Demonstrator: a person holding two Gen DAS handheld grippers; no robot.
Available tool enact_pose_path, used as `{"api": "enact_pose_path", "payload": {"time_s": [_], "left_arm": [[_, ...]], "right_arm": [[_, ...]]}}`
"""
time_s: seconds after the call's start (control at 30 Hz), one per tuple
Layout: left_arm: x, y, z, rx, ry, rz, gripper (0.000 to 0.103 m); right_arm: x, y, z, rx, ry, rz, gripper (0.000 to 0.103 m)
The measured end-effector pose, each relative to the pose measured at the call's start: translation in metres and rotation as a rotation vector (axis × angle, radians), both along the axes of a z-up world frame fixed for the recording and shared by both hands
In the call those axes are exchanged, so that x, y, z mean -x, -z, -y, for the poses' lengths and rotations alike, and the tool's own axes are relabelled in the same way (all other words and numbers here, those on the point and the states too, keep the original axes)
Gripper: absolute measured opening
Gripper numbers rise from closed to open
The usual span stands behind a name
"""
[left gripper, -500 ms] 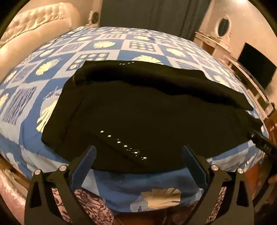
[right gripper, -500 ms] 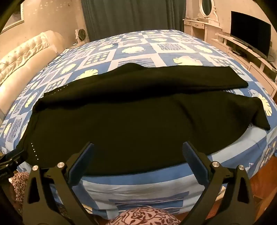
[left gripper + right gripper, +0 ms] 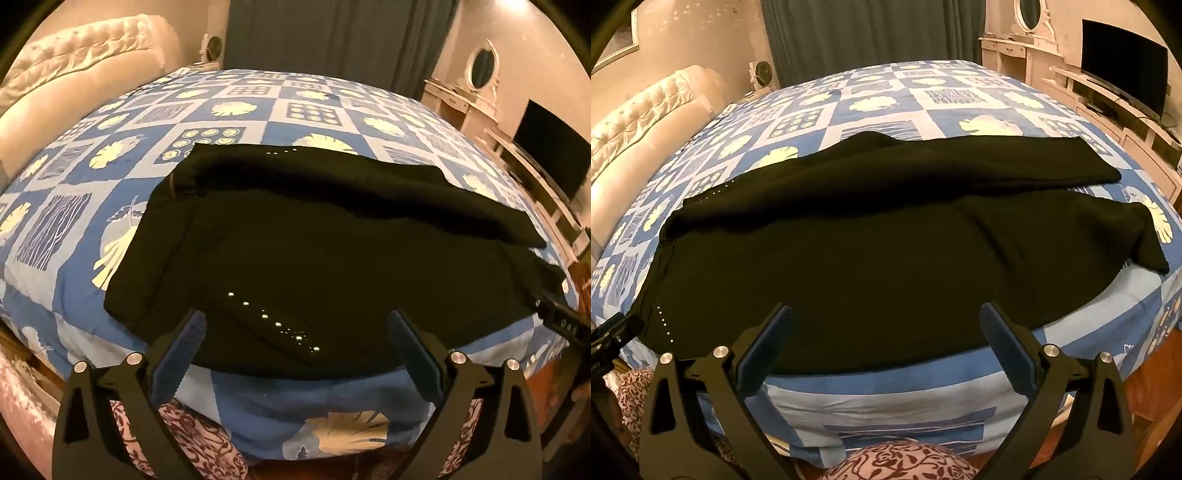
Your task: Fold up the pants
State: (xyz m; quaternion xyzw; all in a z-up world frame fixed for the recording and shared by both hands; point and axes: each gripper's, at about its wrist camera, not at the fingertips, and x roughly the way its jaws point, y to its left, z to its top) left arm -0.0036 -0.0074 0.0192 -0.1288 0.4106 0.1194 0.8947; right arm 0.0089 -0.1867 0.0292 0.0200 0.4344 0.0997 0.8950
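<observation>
Black pants (image 3: 332, 258) lie flat across the near part of the bed, waist to the left, legs to the right. A row of small shiny studs (image 3: 273, 321) runs near the waist. They also show in the right wrist view (image 3: 886, 251), with the far leg lying over the near one. My left gripper (image 3: 295, 332) is open and empty, just above the pants' near edge at the waist end. My right gripper (image 3: 886, 328) is open and empty, above the near edge at mid-leg. Part of the right gripper shows at the left view's right edge (image 3: 561, 321).
The bed has a blue and white patterned cover (image 3: 923, 92) and a cream tufted headboard (image 3: 74, 55) on the left. A TV (image 3: 1123, 77) and a white dresser (image 3: 1008, 55) stand to the right. The bed's front edge (image 3: 886, 398) is just below the grippers.
Both views have barely shifted. The pants lie as before and both grippers stay open.
</observation>
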Motion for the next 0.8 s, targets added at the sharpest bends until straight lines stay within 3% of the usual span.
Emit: {"api": "enact_pose_path", "payload": {"time_s": [0.8], "left_arm": [[-0.0002,0.0078,-0.0106,0.005,-0.042,-0.016,0.098]], "right_arm": [[-0.005,0.0058,0.0059,-0.006,-0.004,-0.027,0.101]]}}
